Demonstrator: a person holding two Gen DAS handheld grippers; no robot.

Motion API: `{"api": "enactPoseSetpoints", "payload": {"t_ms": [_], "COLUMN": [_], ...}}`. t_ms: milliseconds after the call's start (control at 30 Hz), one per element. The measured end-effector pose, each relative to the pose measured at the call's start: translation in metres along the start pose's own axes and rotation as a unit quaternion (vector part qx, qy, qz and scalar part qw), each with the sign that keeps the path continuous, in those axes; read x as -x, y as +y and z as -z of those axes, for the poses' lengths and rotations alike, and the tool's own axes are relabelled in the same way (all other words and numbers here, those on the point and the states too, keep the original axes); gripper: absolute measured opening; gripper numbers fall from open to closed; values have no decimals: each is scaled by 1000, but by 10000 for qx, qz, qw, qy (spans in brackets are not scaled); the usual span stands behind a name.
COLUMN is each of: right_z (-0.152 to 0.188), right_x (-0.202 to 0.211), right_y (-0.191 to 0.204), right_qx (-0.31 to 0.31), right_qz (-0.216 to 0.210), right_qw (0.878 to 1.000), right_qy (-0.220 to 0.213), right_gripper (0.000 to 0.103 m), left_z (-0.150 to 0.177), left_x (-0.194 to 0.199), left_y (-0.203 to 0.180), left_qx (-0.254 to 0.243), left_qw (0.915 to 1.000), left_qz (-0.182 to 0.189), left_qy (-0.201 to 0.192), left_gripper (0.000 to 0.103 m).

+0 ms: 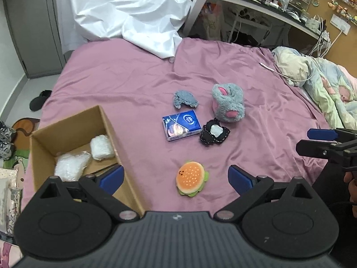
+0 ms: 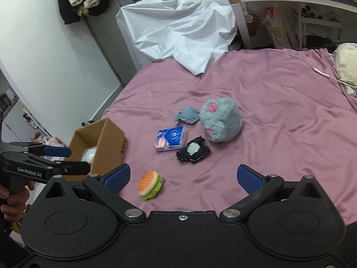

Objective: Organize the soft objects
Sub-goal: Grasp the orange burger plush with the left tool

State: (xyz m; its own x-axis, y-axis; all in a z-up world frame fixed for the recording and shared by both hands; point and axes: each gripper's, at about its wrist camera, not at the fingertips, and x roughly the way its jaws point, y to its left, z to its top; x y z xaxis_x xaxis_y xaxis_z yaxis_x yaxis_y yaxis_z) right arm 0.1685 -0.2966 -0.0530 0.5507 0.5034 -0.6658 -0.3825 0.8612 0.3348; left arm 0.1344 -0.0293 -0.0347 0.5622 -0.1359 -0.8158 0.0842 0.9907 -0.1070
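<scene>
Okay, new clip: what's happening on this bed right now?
A person holds a gripper in each hand over a pink bedsheet. Both the left gripper and right gripper are open and empty. Two white bundles lie in the cardboard box. A burger plush, blue tissue pack, black patch, grey scrap and grey plush lie on the sheet outside the box.

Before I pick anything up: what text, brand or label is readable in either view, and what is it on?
"GenRobot.AI": white lettering on the side of the left gripper, seen from the right wrist view.
Blue pack: a round white logo and printing, too blurred to read.
Box: small dark print on its outer side, too small to read.
Desk clutter and wall items: nothing legible.
</scene>
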Motion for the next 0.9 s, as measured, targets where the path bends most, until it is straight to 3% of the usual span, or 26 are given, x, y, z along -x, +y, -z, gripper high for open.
{"api": "enactPoseSetpoints", "payload": {"t_ms": [400, 633, 900], "right_z": [-2, -4, -8], "right_x": [-33, -52, -75], "right_y": [-13, -17, -26], "right_qx": [-90, -86, -169], "right_qz": [59, 116, 240], "right_qw": [9996, 9990, 9977], "right_qy": [246, 426, 605], "right_gripper": [101, 93, 85], "left_z": [-7, -9, -13], "left_x": [-50, -81, -127], "left_y": [-15, -19, -25], "left_qx": [-285, -368, -553], "left_qw": [9980, 9944, 9873], "left_qz": [180, 414, 380], "left_qy": [536, 900, 1438], "left_gripper": [97, 86, 75]}}
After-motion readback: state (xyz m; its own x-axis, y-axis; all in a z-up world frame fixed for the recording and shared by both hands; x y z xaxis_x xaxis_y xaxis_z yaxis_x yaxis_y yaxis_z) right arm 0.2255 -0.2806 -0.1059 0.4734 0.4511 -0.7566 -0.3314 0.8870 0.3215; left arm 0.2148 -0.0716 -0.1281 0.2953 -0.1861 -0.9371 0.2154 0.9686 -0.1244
